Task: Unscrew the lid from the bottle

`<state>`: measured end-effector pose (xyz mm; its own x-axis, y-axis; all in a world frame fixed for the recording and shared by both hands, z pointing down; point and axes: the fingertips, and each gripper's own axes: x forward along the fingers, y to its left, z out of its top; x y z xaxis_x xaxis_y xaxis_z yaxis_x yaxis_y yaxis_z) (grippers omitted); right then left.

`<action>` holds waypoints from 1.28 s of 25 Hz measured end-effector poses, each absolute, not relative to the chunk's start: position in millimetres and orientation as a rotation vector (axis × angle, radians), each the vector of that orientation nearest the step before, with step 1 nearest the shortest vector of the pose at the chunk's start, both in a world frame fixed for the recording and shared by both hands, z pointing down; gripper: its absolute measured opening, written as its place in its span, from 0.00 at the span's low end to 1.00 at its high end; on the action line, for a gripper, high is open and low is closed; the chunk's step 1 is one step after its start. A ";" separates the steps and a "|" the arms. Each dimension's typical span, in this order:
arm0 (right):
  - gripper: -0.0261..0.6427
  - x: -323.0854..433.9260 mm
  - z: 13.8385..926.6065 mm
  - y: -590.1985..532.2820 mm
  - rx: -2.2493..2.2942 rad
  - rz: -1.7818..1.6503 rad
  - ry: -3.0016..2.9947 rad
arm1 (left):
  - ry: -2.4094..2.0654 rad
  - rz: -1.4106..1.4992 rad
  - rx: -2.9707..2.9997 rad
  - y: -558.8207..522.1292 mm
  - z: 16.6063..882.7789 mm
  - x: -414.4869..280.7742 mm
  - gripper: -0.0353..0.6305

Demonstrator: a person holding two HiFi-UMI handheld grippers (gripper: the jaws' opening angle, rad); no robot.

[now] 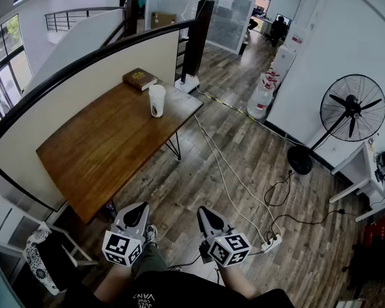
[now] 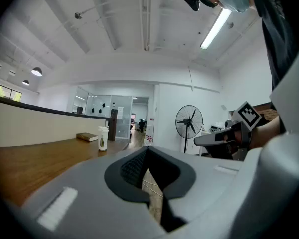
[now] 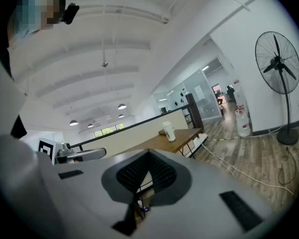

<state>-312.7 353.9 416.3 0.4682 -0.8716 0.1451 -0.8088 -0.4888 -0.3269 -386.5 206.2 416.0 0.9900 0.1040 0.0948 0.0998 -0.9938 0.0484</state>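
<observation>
Left gripper (image 1: 138, 209), right gripper (image 1: 205, 212): both jaws closed, empty, held low off table (image 1: 102, 153) near corner. Judged idle, approach not begun. Bottle (image 1: 156, 100) upright at table's far end, beside book (image 1: 140, 79), well apart from both.

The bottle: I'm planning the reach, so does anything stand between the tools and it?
Nothing visible does. The bottle stands on the table near a book; only bare tabletop and floor separate it from the left tool and right tool.
</observation>
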 end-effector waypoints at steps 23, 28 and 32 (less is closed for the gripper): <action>0.39 -193.4 405.8 220.9 -2.391 -0.461 1.501 | 0.184 0.185 2.973 89.7 432.7 -276.1 0.44; 0.39 -156.6 396.0 179.3 -2.404 -0.438 1.452 | 0.191 0.206 2.980 37.1 428.4 -241.4 0.44; 0.39 -131.2 397.1 159.2 -2.434 -0.439 1.389 | 0.230 0.227 2.987 7.9 428.7 -211.8 0.44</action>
